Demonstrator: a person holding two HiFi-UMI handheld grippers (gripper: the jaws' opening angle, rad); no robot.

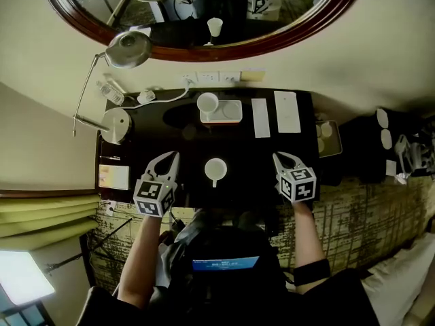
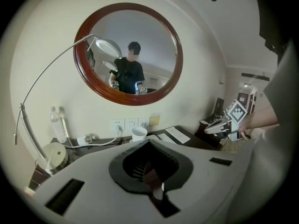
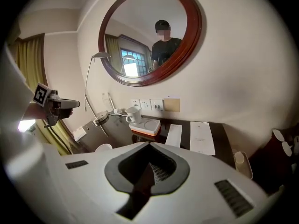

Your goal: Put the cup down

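Cup [image 1: 215, 170], white and upright, stands free on the desk [image 1: 183, 131] near the middle of its front edge, its handle turned toward the person, with nothing touching it. Left gripper [image 1: 174, 157] hovers over the desk's front left part, just beside the cup but apart from it. Its own view shows its jaws pressed together with nothing between them. Right gripper [image 1: 278, 157] hangs over the desk's front right part, a little further from the cup, and its own view likewise shows the jaws closed on nothing. Both grippers point toward the back of the desk. At the desk's back middle lies a tray [image 1: 230, 113] with an orange rim, and a second cup [image 1: 207, 102] stands on the tray's left end. Two white cards [image 1: 260, 117] lie side by side on the desk's back right part. A lamp base [image 1: 115, 125] sits on the desk's left edge, with the lamp head [image 1: 129, 49] bent over the back left corner. Two bottles [image 1: 109, 92] stand in that same corner. A notepad [image 1: 113, 177] lies at the desk's front left corner. On the wall behind the desk is a row of sockets [image 1: 207, 78], with a white cable plugged in, and above them hangs a round mirror [image 1: 272, 43] in a dark red frame.
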